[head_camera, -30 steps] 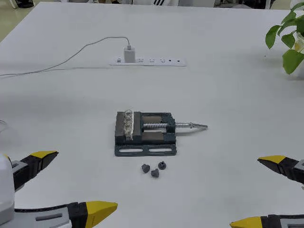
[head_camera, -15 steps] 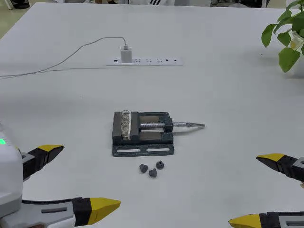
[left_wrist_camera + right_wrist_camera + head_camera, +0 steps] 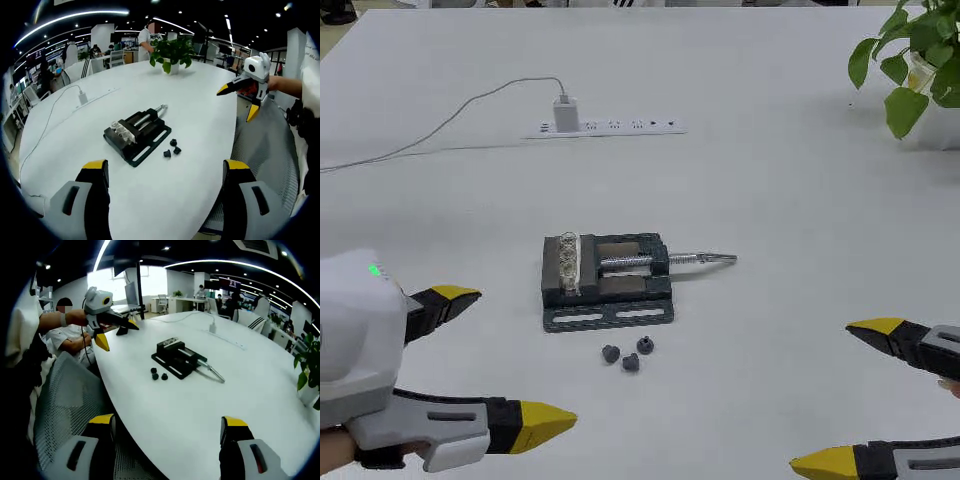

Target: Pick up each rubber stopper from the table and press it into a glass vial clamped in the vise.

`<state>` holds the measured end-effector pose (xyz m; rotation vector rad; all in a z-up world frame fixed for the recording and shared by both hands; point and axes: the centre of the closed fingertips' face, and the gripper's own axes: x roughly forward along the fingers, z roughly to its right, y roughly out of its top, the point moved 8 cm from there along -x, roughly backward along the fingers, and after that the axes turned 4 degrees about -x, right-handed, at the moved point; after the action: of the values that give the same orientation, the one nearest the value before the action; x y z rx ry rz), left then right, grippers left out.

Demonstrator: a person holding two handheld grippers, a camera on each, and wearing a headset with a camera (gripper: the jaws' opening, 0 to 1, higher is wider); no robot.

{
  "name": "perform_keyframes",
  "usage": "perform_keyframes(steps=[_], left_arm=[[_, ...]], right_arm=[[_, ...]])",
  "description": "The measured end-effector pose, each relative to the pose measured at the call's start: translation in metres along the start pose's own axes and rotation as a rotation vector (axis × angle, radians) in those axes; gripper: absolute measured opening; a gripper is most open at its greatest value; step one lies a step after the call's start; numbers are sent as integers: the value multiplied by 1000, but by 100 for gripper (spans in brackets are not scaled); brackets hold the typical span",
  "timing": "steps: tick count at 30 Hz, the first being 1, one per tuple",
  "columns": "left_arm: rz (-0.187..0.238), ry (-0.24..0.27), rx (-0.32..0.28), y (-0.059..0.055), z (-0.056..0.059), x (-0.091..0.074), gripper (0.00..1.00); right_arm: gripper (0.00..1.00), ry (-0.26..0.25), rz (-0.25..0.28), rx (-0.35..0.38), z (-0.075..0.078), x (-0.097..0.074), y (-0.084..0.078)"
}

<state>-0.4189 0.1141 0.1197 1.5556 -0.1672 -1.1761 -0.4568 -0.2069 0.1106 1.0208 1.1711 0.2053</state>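
Three stoppers (image 3: 629,355) lie on table (image 3: 800,200), just near of vise (image 3: 620,290); vials (image 3: 566,262) clamped at its left end. Left gripper (image 3: 520,357), right gripper (image 3: 822,395) gape wide, empty. Stoppers probably light, soft, grippy: pinch sides. Glass fragile.

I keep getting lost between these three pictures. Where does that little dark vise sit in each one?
Head view: the vise sits near the centre, slightly left.
Left gripper view: the vise is left of centre, above mid-height.
Right gripper view: the vise is at about the centre.
Shared landmark: three rubber stoppers lie on the table next to the vise's base.
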Motion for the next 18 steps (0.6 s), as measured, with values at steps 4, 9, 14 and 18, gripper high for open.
perform_keyframes(steps=[4, 9, 14, 18], left_arm=[[-22, -20, 34, 6, -2, 8, 94], [-58, -62, 85, 13, -4, 19, 92], [-108, -104, 140, 14, -2, 30, 88], [-146, -132, 172, 14, -1, 38, 85]], right_arm=[[85, -4, -2, 8, 1, -2, -3], [84, -8, -1, 15, 1, -3, -4], [83, -3, 2, 18, 0, -3, -6], [82, -2, 3, 24, -1, -3, -7]])
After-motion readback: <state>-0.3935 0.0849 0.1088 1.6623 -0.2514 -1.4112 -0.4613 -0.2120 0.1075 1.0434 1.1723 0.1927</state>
